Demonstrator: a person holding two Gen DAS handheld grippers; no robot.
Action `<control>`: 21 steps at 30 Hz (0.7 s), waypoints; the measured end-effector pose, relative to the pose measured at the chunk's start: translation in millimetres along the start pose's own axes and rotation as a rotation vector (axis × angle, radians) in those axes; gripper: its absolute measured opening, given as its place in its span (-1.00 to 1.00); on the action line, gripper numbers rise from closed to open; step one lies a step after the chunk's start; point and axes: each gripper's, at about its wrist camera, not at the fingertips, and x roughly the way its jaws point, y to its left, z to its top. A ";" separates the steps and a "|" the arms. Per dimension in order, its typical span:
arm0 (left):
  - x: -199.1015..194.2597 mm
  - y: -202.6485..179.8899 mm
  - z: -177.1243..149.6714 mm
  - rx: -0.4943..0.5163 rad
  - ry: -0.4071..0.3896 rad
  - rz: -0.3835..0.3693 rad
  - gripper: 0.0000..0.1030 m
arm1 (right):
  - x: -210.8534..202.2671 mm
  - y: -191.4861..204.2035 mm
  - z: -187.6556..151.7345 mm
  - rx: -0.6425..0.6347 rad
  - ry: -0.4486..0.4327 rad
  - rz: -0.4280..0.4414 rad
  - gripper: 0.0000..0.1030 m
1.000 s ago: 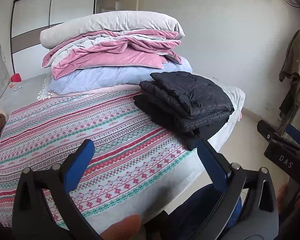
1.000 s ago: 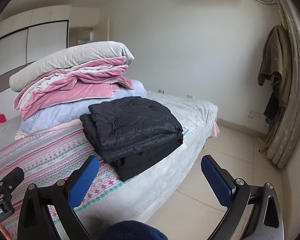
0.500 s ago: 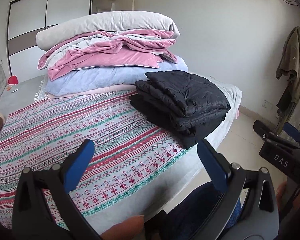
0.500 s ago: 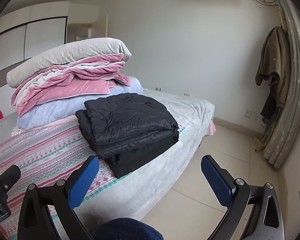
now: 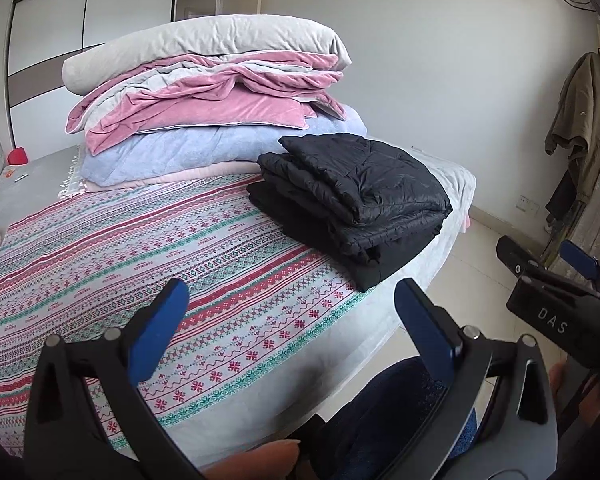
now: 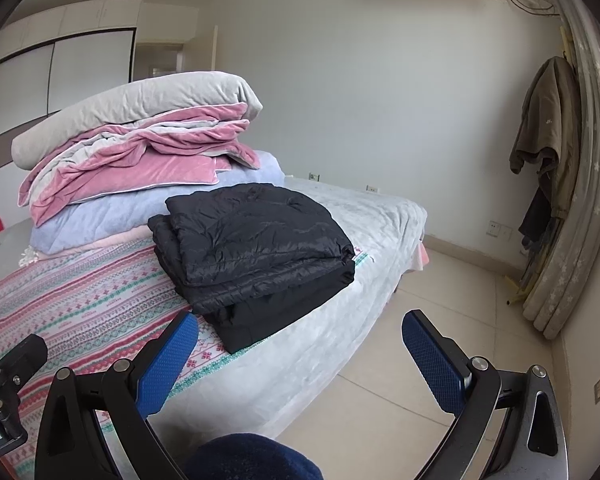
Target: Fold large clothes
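Observation:
A black quilted jacket (image 5: 352, 196) lies folded in a neat stack on the bed's right side, over the patterned sheet (image 5: 140, 248); it also shows in the right wrist view (image 6: 256, 248). My left gripper (image 5: 290, 320) is open and empty, held back from the bed's near edge, well short of the jacket. My right gripper (image 6: 300, 352) is open and empty, also back from the bed, over the bed edge and floor. The right gripper's body shows at the right of the left wrist view (image 5: 556, 304).
A tall pile of folded quilts (image 5: 212, 108), grey, pink and blue, stands at the back of the bed. Tiled floor (image 6: 440, 300) lies right of the bed. Clothes hang by a rolled mattress (image 6: 572, 184) at the right wall. A wardrobe (image 5: 84, 32) stands behind.
Both grippers have drifted slightly, so the bed and jacket shift a little in view. The jacket has not moved and both grippers stay open.

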 end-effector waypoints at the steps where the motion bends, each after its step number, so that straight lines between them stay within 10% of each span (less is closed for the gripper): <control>1: 0.5 -0.6 0.0 0.000 0.000 0.000 0.98 | -0.2 -0.2 0.0 0.001 -0.001 -0.002 0.99; 21: 1.1 -7.5 -1.6 0.008 0.008 -0.022 0.98 | 2.2 -2.7 -0.1 -0.002 0.001 -0.013 0.99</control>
